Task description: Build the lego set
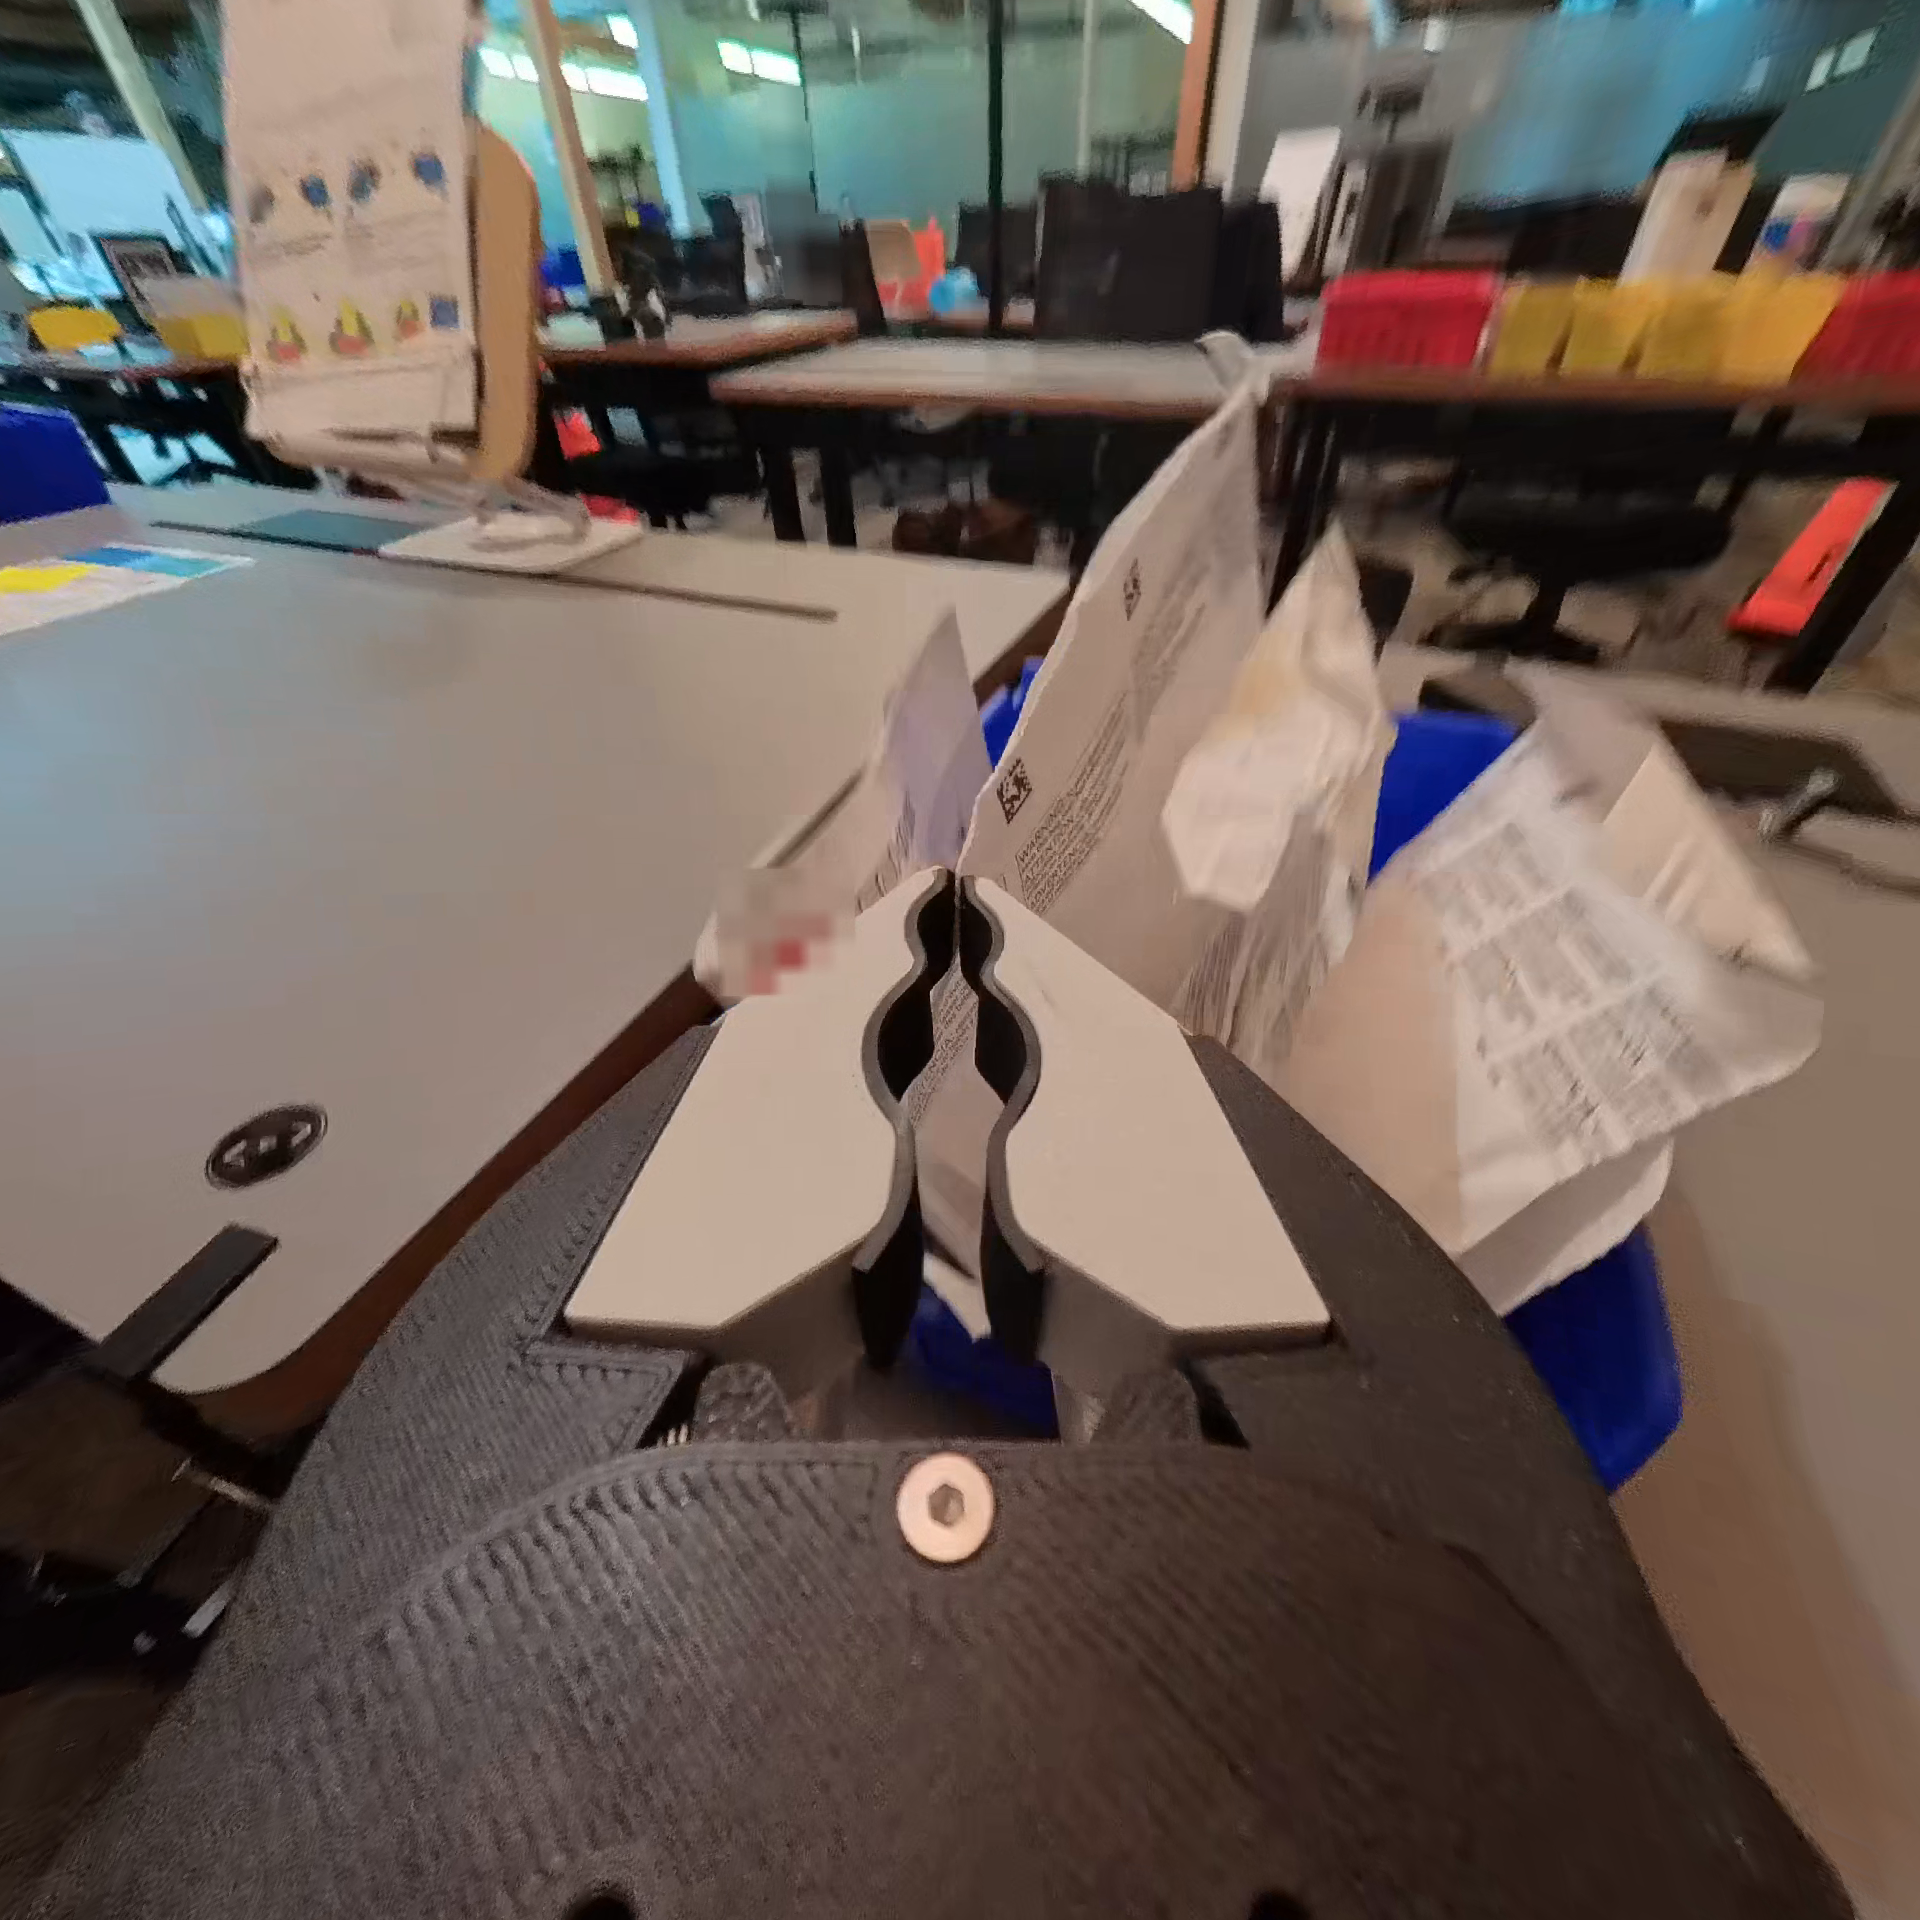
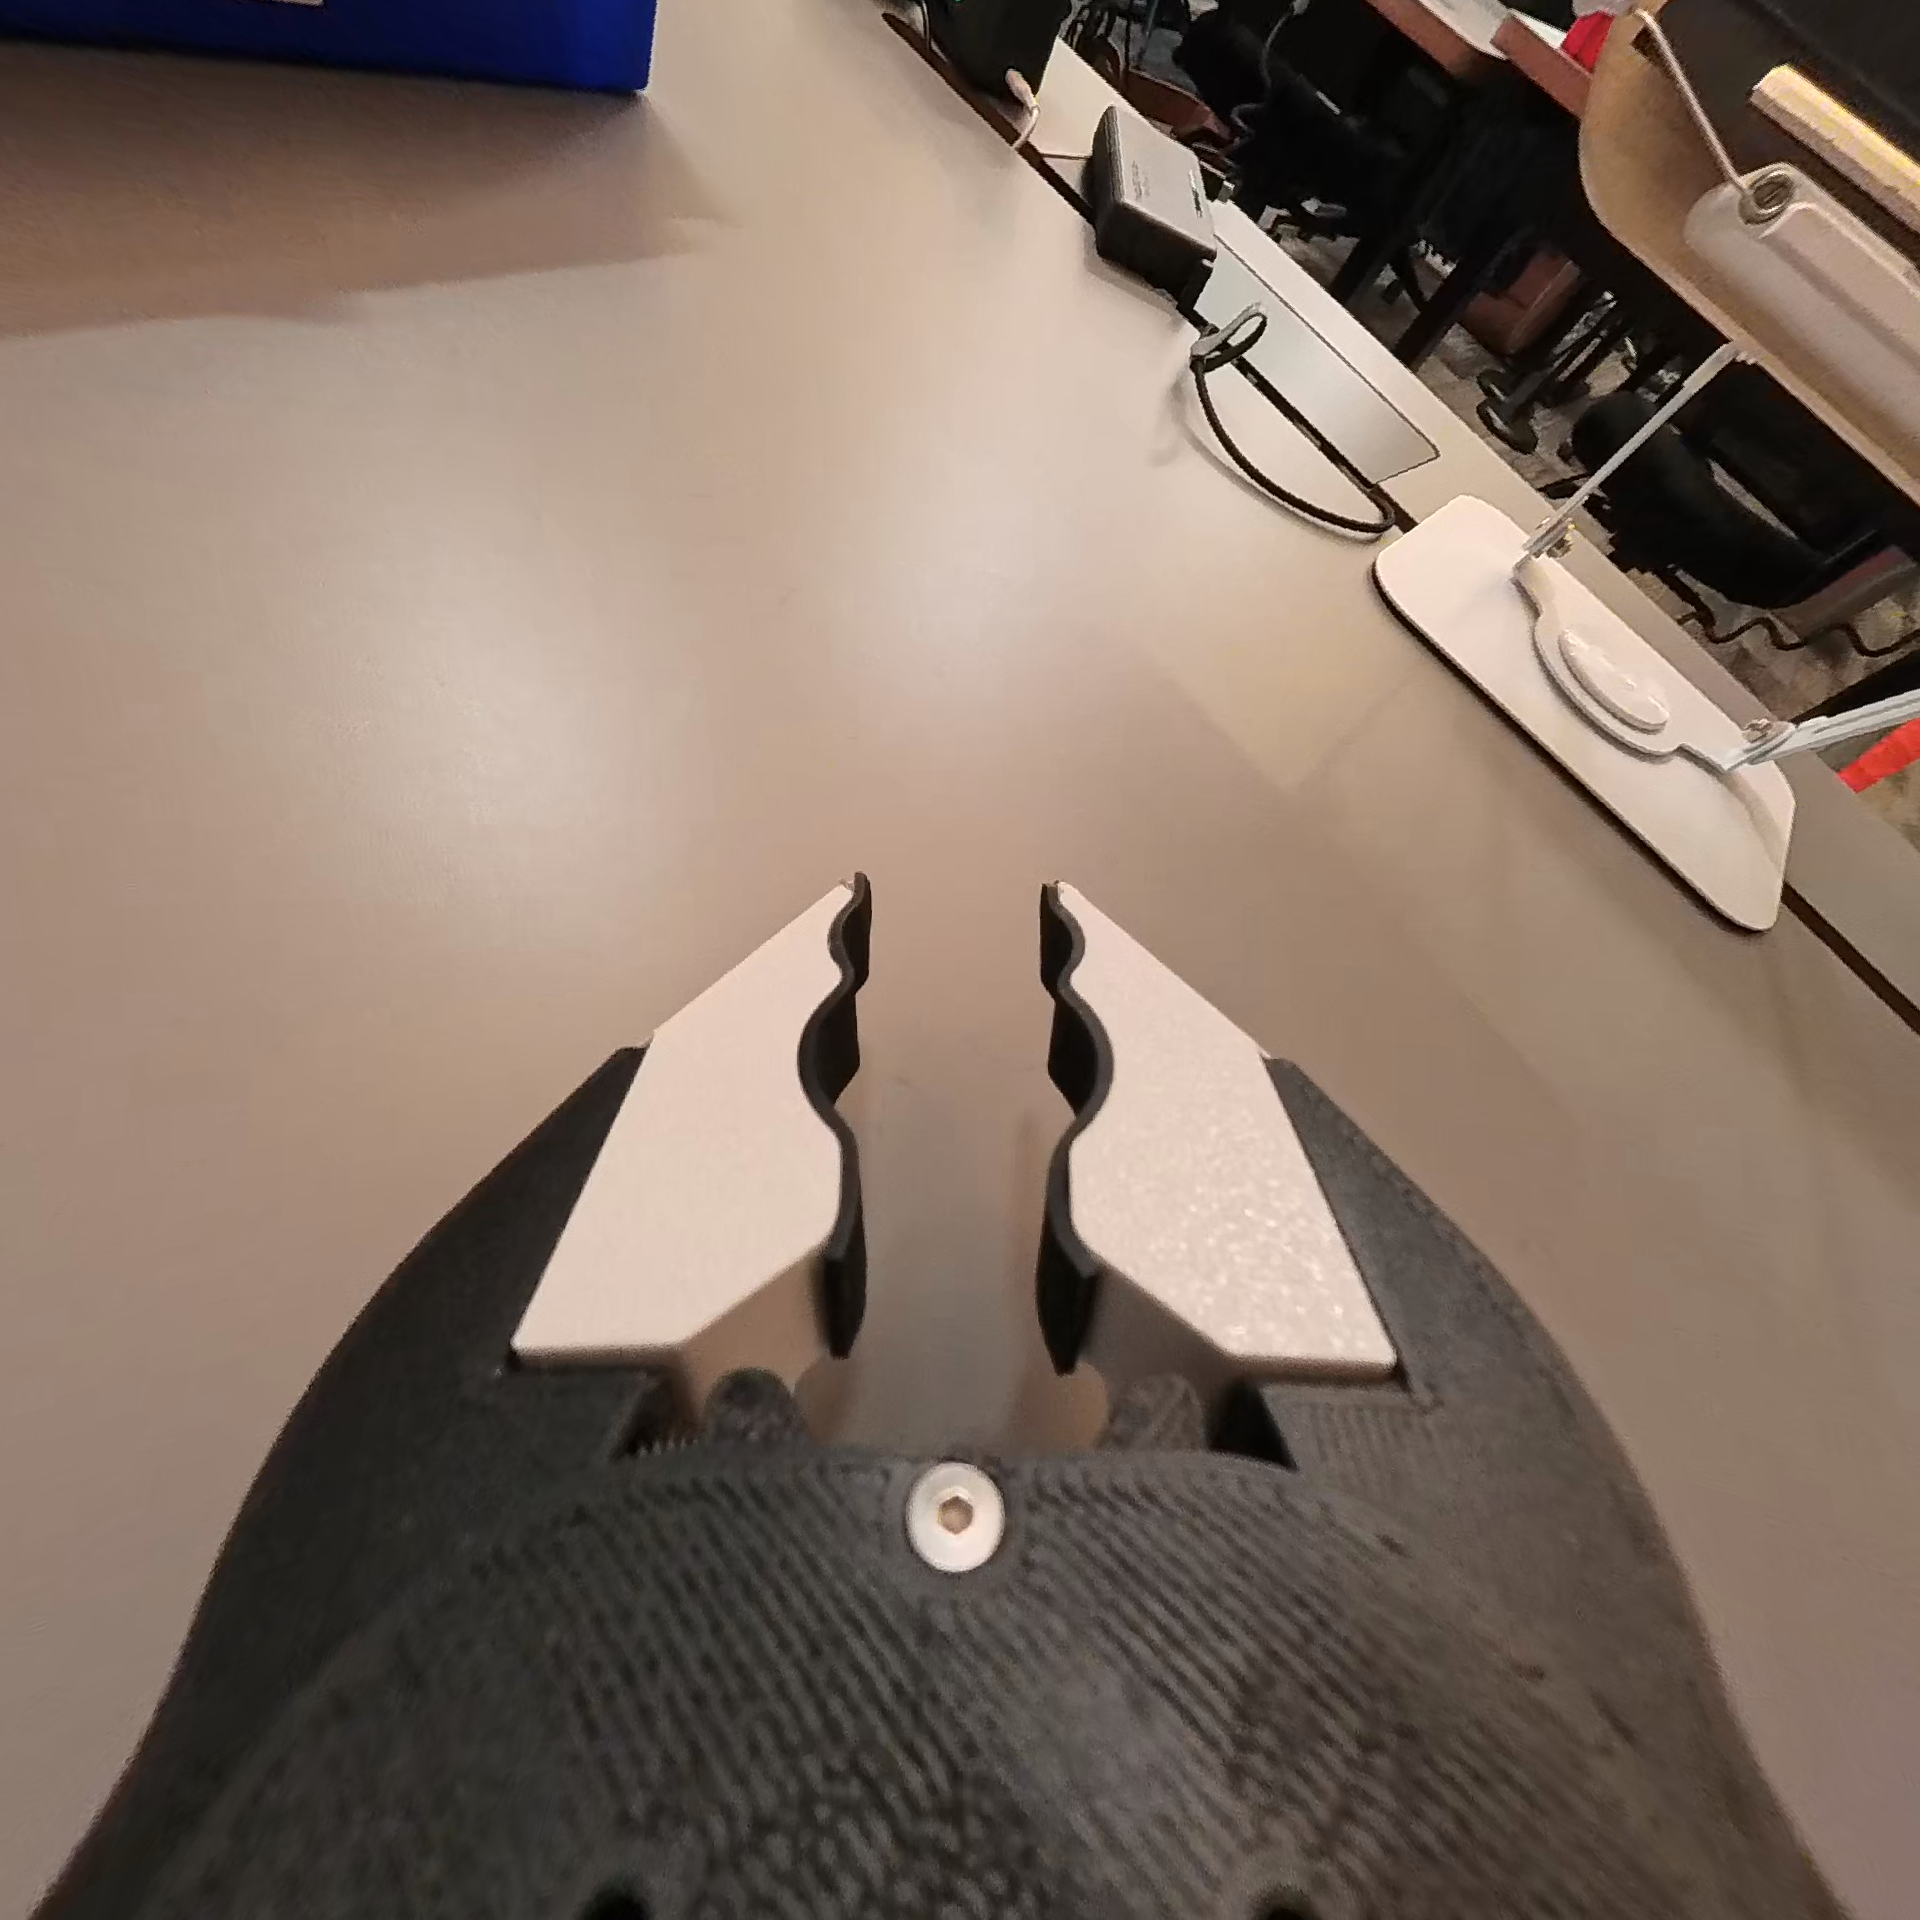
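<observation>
Left wrist view: blue bin point(image 1: 1455, 758) holds white paper bags point(image 1: 1558, 987); left gripper point(image 1: 957, 894) pinches one bag point(image 1: 1122, 727). Right gripper point(image 2: 956, 904) spread over bare table point(image 2: 520, 623).

Left gripper point(image 1: 956, 883): black plastic body, rough ribbed print texture; finger plates pale, matt, smooth; inner pads black, wavy. Silver metal screw point(image 1: 943, 1507), shiny. Clamped on white paper bag point(image 1: 1122, 748), thin, creased, matt, w/ printed text.
Second paper bag point(image 1: 1538, 966): crumpled, matt.
Blue bin point(image 1: 1600, 1361): smooth plastic, slight gloss.
Right gripper point(image 2: 956, 894): same ribbed black plastic; right plate faintly speckled.
Table point(image 2: 520, 623): smooth laminate, satin sheen, soft glare.
Stand base point(image 2: 1621, 748): white, smooth, matt; thin metal rods, shiny.
Cable point(image 2: 1278, 488): black, braided look.
</observation>
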`<state>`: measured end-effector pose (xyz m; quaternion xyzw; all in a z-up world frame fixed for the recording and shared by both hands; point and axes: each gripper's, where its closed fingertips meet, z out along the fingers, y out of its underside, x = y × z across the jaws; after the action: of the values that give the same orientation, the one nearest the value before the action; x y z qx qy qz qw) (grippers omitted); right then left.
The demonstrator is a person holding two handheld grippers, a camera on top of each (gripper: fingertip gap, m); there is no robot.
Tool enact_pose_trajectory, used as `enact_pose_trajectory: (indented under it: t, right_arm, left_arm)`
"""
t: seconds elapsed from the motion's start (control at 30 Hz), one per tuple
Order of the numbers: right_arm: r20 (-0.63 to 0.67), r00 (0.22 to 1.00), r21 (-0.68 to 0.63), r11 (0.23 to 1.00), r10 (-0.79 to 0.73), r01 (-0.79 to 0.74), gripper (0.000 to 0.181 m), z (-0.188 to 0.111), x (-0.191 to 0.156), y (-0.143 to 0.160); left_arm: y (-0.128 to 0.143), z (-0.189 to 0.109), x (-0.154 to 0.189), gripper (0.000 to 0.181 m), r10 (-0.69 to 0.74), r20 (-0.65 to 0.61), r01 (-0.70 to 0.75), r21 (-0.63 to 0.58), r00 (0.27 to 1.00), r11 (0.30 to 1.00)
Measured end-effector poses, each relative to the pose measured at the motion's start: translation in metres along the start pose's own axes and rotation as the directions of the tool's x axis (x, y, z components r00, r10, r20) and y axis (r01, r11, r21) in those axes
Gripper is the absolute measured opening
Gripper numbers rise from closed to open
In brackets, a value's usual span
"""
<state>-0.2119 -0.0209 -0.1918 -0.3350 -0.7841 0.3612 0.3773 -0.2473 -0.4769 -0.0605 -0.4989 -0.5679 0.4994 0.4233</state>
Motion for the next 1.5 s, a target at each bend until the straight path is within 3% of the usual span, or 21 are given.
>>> enact_pose_trajectory:
  t: [0.17, 0.43, 0.6, 0.73, 1.13, 1.37, 1.5]
  right_arm:
    - [0.0, 1.0, 0.018, 1.0, 0.0, 0.0, 0.031, -0.003, 0.0, -0.003]
    - [0.004, 1.0, 0.045, 0.999, 0.012, -0.012, 0.031, -0.007, 0.001, -0.006]
    - [0.006, 1.0, 0.062, 0.998, 0.018, -0.019, 0.03, -0.01, 0.0, -0.008]
    - [0.016, 1.0, 0.067, 0.998, 0.017, -0.018, 0.03, -0.012, -0.002, -0.008]
    - [0.017, 1.0, 0.086, 0.996, 0.021, -0.023, 0.03, -0.017, -0.005, -0.009]
    - [0.02, 0.999, 0.079, 0.996, 0.028, -0.03, 0.031, -0.017, -0.005, -0.007]
    - [0.018, 1.0, 0.072, 0.997, 0.016, -0.017, 0.031, -0.015, -0.004, -0.007]
  left_arm:
    - [-0.052, -0.007, 0.002, 0.0, 0.0, -0.007, 0.001, 0.127, 1.0, 0.992]
    - [-0.082, -0.015, 0.007, 0.0, 0.064, 0.039, -0.07, 0.155, 0.997, 0.985]
    - [-0.077, -0.015, 0.009, 0.0, 0.046, 0.028, -0.049, 0.12, 0.999, 0.992]
    - [-0.057, -0.009, 0.028, 0.0, -0.012, -0.093, 0.012, 0.001, 0.996, 1.0]
    - [-0.019, 0.034, 0.009, 0.0, -0.051, -0.06, 0.044, -0.118, 0.997, 0.992]
    - [-0.014, 0.023, 0.016, 0.0, -0.109, -0.139, 0.095, -0.098, 0.984, 0.991]
    - [-0.021, 0.005, 0.051, 0.0, -0.045, -0.319, 0.019, -0.084, 0.947, 0.996]
